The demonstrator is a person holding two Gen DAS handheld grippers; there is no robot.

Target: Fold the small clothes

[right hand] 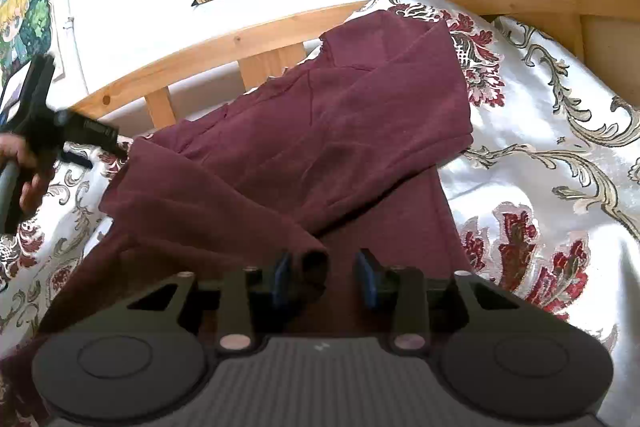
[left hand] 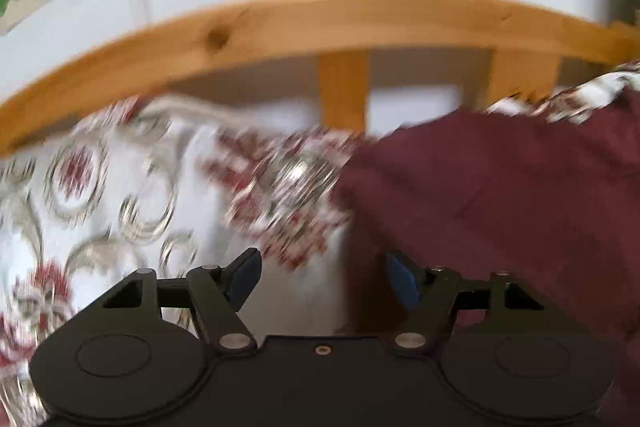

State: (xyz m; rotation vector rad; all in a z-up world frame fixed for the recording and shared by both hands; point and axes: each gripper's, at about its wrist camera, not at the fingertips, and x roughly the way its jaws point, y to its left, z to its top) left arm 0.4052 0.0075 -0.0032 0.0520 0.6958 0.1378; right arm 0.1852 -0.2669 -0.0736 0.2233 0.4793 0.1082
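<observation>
Maroon garment (right hand: 320,147) half-folded on bed (right hand: 540,167); my right tool (right hand: 323,277) gaped around sleeve end, ungripped; my left tool (left hand: 323,281) gaped empty, likely seeking next edge

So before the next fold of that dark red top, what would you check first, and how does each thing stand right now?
1. Left gripper open with nothing between its jaws: ok.
2. Right gripper let go: ok, jaws apart, a fold of the top lies loose between them.
3. Top lying flat: not ok, it is bunched in overlapping folds.
4. Top fully on the bedspread: cannot tell, its near edge is hidden.
5. Left view sharp enough to aim: not ok, blurred.
</observation>
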